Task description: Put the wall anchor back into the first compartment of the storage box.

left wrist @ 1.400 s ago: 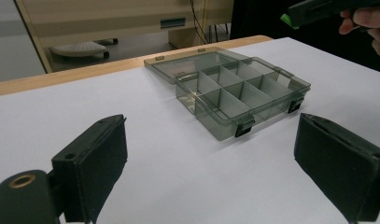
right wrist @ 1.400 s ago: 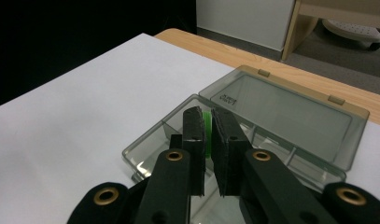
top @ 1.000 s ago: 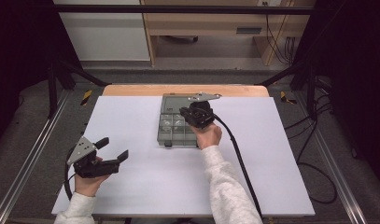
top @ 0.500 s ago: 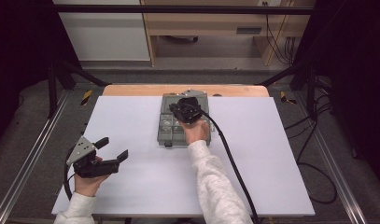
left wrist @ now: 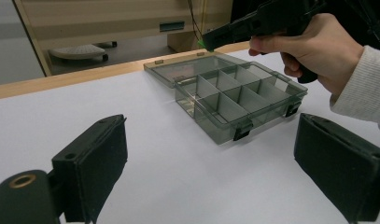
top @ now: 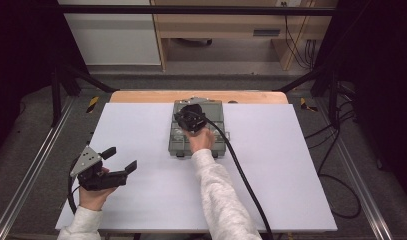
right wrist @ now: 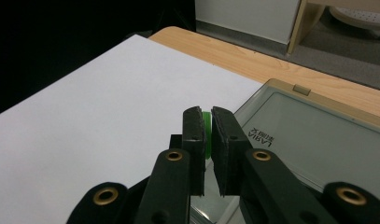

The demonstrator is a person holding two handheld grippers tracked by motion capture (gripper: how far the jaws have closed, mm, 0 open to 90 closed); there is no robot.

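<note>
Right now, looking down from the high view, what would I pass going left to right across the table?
Left hand-held gripper with open jaws → compartment box with its lid open, right hand-held gripper above it pinching a small green piece → black cable.

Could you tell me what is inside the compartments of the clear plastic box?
The compartments of the box that show look empty. The right claw, pinching a small green piece, and the hand cover part of it from above.
</note>
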